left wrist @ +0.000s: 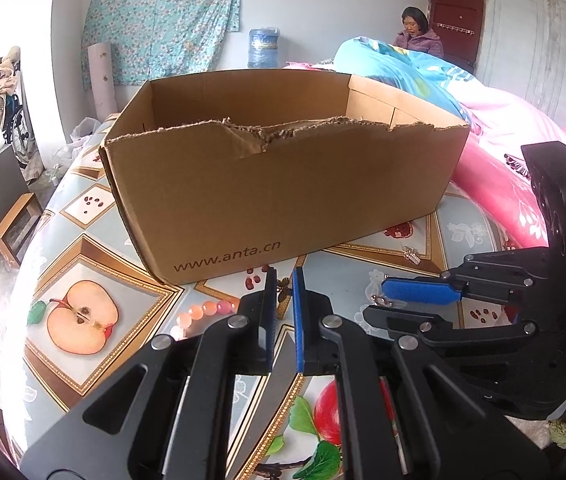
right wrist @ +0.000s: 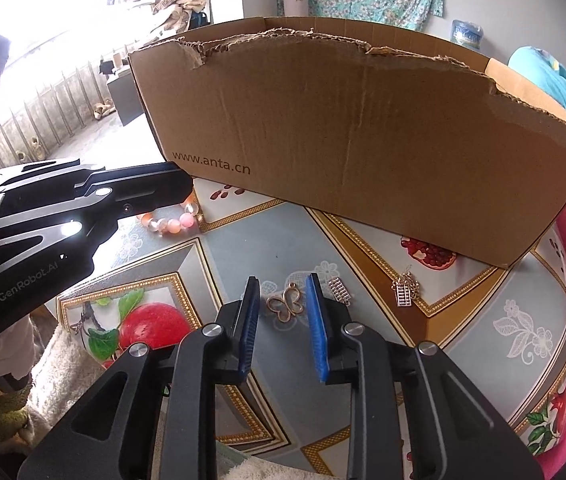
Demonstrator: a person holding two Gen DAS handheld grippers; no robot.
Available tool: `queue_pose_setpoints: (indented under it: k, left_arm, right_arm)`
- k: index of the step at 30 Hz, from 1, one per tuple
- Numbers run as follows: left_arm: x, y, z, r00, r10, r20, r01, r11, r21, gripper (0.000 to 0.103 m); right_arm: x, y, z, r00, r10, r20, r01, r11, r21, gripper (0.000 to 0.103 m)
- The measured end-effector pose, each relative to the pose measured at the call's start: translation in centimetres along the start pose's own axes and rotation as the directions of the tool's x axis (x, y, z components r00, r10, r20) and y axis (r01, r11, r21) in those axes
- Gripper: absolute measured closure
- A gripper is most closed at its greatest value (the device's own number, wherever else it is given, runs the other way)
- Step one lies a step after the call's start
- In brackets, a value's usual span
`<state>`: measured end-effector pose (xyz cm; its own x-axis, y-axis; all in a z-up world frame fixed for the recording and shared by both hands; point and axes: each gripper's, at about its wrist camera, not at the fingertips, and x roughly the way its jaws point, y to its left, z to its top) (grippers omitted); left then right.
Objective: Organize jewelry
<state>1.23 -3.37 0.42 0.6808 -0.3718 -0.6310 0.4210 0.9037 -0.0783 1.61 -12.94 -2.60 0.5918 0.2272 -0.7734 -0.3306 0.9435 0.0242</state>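
The right gripper (right wrist: 283,294) has its fingers apart, with the butterfly pendant (right wrist: 285,307) flat on the tablecloth (right wrist: 363,240) between the tips, unclamped. The left gripper (left wrist: 284,286) holds its fingers nearly together on nothing. The cardboard box (right wrist: 363,140) stands beyond both. Risk: a thin, flat pendant may slide or flip if the pads close above it.

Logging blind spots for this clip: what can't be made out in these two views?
- Cardboard box floor: hidden by its near wall, both views.
- Bead bracelet: partly covered by the left gripper, right wrist view.
- Butterfly charm: only a sliver shows between the fingers, left wrist view.
- Small silver charms: too small, left wrist view.
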Motion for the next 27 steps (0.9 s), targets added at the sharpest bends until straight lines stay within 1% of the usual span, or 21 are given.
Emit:
queue_pose_setpoints:
  k: [1, 4, 5, 6, 7, 14, 17, 19, 20, 21, 23, 26, 27]
  left_arm:
    - [0.0, 0.1, 0.0, 1.000, 0.000, 0.000, 0.000, 1.000, -0.001, 0.096]
    - [0.1, 0.2, 0.0, 1.000, -0.002, 0.000, 0.002, 1.000, -0.003, 0.096]
    - [0.1, 0.3, 0.0, 1.000, -0.004, 0.000, 0.004, 1.000, -0.003, 0.096]
    - [0.1, 0.3, 0.0, 1.000, -0.005, 0.000, 0.005, 1.000, -0.001, 0.096]
    - [0.1, 0.3, 0.0, 1.000, -0.004, 0.000, 0.004, 1.000, 0.000, 0.096]
    - [0.1, 0.3, 0.1, 1.000, -0.002, 0.001, 0.002, 1.000, -0.005, 0.096]
    - [0.1, 0.4, 0.1, 1.000, -0.001, 0.000, 0.001, 1.000, -0.004, 0.096]
    - [0.2, 0.4, 0.1, 1.000, -0.002, -0.001, 0.002, 1.000, -0.007, 0.096]
    - [0.3, 0.4, 0.1, 1.000, -0.002, -0.002, 0.002, 1.000, -0.008, 0.096]
    - [0.3, 0.4, 0.1, 1.000, -0.002, -0.003, 0.002, 1.000, -0.008, 0.096]
    - [0.4, 0.4, 0.2, 1.000, -0.005, -0.004, 0.005, 1.000, -0.008, 0.096]
    - [0.6, 0.5, 0.1, 1.000, -0.007, -0.008, 0.007, 1.000, -0.010, 0.096]
    - [0.7, 0.5, 0.1, 1.000, -0.009, -0.009, 0.009, 1.000, -0.012, 0.096]
  right_arm:
    - [0.0, 0.2, 0.0, 1.000, -0.009, 0.001, 0.009, 1.000, -0.002, 0.080]
    - [0.2, 0.4, 0.0, 1.000, -0.001, -0.003, 0.001, 1.000, -0.004, 0.089]
    - [0.2, 0.5, 0.0, 1.000, -0.004, -0.001, 0.004, 1.000, -0.007, 0.090]
    - [0.1, 0.6, -0.1, 1.000, -0.005, 0.001, 0.005, 1.000, -0.014, 0.094]
    - [0.1, 0.7, -0.1, 1.000, -0.002, -0.001, 0.002, 1.000, -0.018, 0.096]
    - [-0.2, 0.0, -0.2, 1.000, 0.019, -0.006, -0.019, 1.000, 0.004, 0.096]
    - [-0.5, -0.5, -0.1, 0.999, 0.043, -0.008, -0.043, 0.999, 0.027, 0.096]
    - [-0.7, -1.1, -0.2, 0.999, 0.052, -0.012, -0.052, 0.998, 0.044, 0.094]
    - [-0.7, -1.1, -0.3, 0.999, 0.045, -0.019, -0.044, 0.998, 0.050, 0.091]
    - [-0.8, -1.2, -0.4, 0.999, 0.043, -0.026, -0.042, 0.997, 0.058, 0.082]
    - [-1.0, -1.4, -0.5, 0.998, 0.045, -0.040, -0.041, 0.996, 0.080, 0.076]
    - [-0.6, -1.2, -0.6, 0.996, 0.026, -0.084, -0.018, 0.995, 0.095, 0.076]
    - [-0.6, -1.0, -0.5, 0.996, 0.022, -0.085, -0.014, 0.995, 0.098, 0.076]
